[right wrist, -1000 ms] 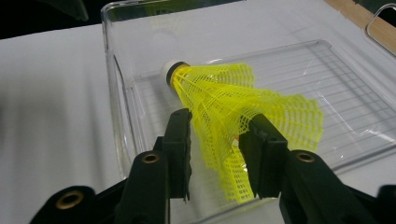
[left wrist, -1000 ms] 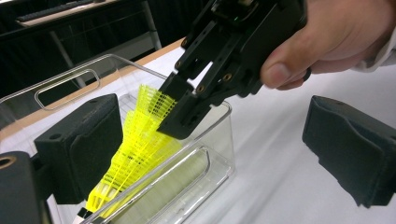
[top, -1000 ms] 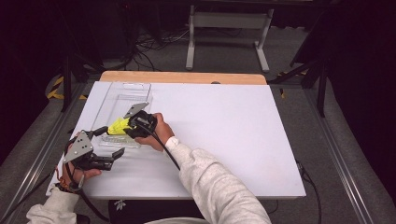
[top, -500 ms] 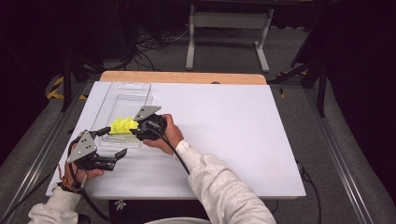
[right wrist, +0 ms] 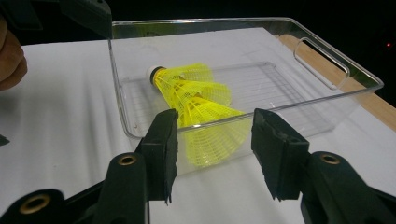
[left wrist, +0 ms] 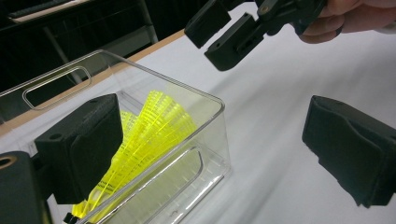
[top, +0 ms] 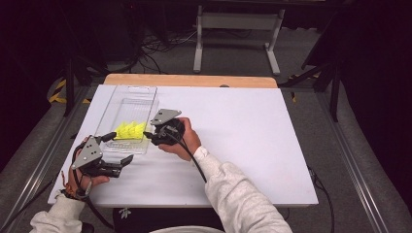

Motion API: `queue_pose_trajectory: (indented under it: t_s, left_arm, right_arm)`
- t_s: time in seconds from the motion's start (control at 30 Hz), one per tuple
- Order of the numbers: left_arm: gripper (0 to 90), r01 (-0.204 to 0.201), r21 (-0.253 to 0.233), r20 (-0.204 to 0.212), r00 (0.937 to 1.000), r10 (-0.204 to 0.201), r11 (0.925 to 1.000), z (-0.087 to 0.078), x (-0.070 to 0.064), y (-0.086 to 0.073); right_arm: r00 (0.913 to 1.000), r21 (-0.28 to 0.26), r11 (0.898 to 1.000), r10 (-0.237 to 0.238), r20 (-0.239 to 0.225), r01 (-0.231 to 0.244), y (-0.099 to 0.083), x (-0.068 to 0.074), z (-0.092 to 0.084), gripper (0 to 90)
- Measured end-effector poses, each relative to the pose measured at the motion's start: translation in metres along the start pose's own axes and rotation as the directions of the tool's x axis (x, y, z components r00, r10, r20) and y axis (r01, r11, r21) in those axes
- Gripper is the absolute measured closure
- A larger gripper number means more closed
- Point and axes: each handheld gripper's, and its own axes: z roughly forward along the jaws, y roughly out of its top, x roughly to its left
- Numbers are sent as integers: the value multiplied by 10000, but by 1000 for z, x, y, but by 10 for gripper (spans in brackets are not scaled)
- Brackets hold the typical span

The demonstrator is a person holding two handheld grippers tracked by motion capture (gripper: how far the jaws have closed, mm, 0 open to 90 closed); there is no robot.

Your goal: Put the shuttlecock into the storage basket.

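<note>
A nested stack of yellow shuttlecocks (top: pixel 130 130) (left wrist: pixel 144 135) (right wrist: pixel 196 100) lies on its side in the near end of a clear plastic tray (top: pixel 128 87) (left wrist: pixel 60 70) (right wrist: pixel 327 56). My right gripper (top: pixel 148 136) (right wrist: pixel 215 123) (left wrist: pixel 224 32) sits just outside the tray's right wall and points at it. Its jaws have just been opening and nothing is between them. My left gripper (top: pixel 119 147) (left wrist: pixel 212 140) stands open at the tray's near end, one jaw against the tray's near left corner and the other over bare table.
The tray stands at the left of a white tabletop (top: pixel 252 126) with a wooden strip (top: pixel 189 80) along its far edge. Beyond the table are a metal stand (top: pixel 233 29) and cables on the floor.
My right gripper has drawn back to the right, away from the tray, with its jaws wider apart. The shuttlecocks stay in the tray. The left gripper has not moved.
</note>
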Motion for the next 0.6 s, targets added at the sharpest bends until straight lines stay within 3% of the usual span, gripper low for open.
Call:
queue_pose_trajectory:
  t_s: [0.3,0.6]
  left_arm:
    - [60,-52,30,-38,10000,52,10000,0,0,0]
    - [60,-30,45,-48,10000,30,10000,0,0,0]
  right_arm:
    - [9997,-121,9999,1,233,1,-3,-3,-9,494]
    - [9981,27,9998,-193,588,191,-11,-4,-12,385]
